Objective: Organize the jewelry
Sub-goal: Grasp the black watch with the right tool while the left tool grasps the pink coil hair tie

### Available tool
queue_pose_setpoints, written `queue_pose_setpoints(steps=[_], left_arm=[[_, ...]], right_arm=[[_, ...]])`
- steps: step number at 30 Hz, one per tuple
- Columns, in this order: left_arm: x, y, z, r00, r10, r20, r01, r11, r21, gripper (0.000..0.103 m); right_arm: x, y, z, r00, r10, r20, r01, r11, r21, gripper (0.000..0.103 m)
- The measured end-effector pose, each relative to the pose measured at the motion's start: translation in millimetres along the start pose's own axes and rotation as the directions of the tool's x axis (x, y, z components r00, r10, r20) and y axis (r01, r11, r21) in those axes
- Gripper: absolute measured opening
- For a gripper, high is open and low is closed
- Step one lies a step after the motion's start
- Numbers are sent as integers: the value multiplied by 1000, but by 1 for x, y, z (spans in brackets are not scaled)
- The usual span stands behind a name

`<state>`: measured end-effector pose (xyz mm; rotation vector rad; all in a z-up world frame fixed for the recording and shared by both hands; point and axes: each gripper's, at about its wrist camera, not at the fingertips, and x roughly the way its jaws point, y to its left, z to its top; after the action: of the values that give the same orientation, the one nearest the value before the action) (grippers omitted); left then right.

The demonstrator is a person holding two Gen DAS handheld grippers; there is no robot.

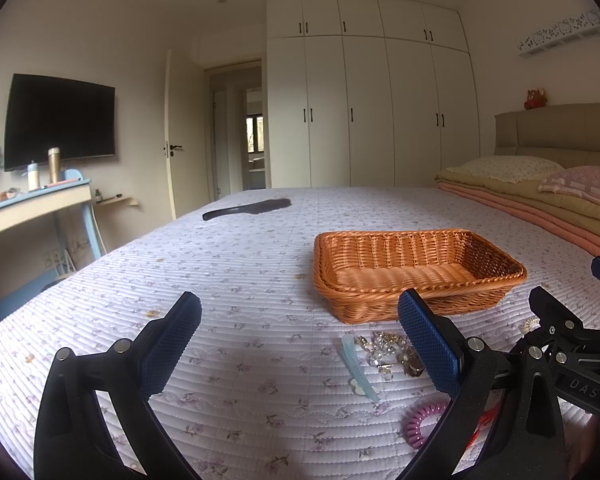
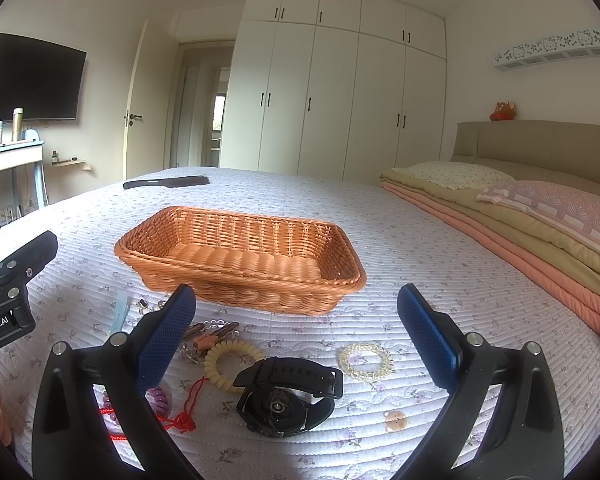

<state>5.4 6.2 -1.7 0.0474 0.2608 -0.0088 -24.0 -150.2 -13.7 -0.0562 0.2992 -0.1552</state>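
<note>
An empty orange wicker basket sits on the floral bedspread. In front of it lies scattered jewelry: a black watch, a yellow coil hair tie, a clear bead bracelet, a red cord, a purple coil tie, a light blue hair clip and a heap of gold and crystal pieces. My left gripper hovers open left of the heap. My right gripper hangs open above the watch. Neither holds anything.
A black comb lies far back on the bed. Folded quilts and pillows line the right side. A small bear-shaped clip lies near the front. A desk stands at the left, past the bed edge.
</note>
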Motion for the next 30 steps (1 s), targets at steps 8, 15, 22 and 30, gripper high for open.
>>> queue_pose_setpoints(steps=[8, 15, 22, 30], left_arm=[[13, 7, -7, 998, -29, -52, 27, 999, -40, 96], [17, 7, -14, 998, -38, -54, 36, 998, -51, 96], [25, 9, -18, 995, -43, -89, 38, 998, -55, 96], [38, 28, -14, 954, -182, -240, 150, 978, -146, 95]], right_arm=[[11, -3, -4, 999, -12, -51, 13, 1000, 12, 96], [17, -11, -14, 997, -41, -66, 45, 997, 61, 96], [27, -15, -16, 993, -54, -106, 63, 995, 79, 96], [39, -23, -13, 958, 100, -269, -75, 992, 101, 96]])
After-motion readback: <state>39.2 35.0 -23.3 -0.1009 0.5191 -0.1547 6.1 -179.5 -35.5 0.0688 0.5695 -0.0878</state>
